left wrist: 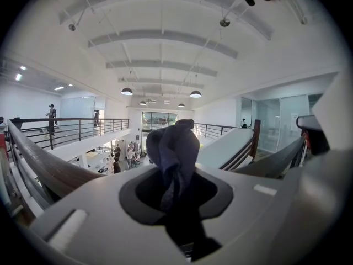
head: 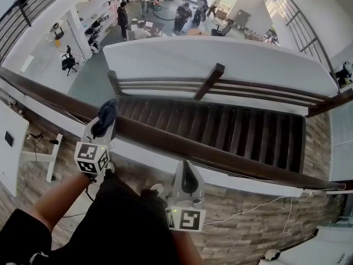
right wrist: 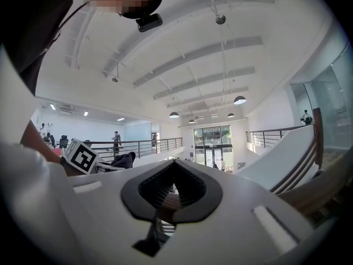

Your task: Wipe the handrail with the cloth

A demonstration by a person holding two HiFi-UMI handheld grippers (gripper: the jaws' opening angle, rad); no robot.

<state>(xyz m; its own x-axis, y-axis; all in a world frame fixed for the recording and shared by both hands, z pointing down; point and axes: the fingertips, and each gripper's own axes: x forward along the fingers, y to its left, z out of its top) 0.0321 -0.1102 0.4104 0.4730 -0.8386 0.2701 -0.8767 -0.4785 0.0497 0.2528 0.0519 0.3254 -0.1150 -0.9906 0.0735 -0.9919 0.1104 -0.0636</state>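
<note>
A dark wooden handrail (head: 231,160) runs slantwise across the head view from upper left to lower right. My left gripper (head: 105,123) is shut on a bunched dark blue cloth (head: 107,112), which rests on the rail's top. In the left gripper view the cloth (left wrist: 174,146) sticks up out of the left gripper (left wrist: 175,173), with the handrail (left wrist: 41,167) running off to the left. My right gripper (head: 185,167) is shut and holds nothing, its tips at the near side of the rail, to the right of the cloth. Seen from the right gripper (right wrist: 175,165), the cloth (right wrist: 123,160) lies to the left.
Beyond the rail a dark staircase (head: 231,128) drops to a lower floor where several people (head: 182,16) stand. A second stair railing (head: 209,83) crosses behind. A white wall panel (head: 11,145) is at the left, and cables (head: 259,207) lie on the wooden floor.
</note>
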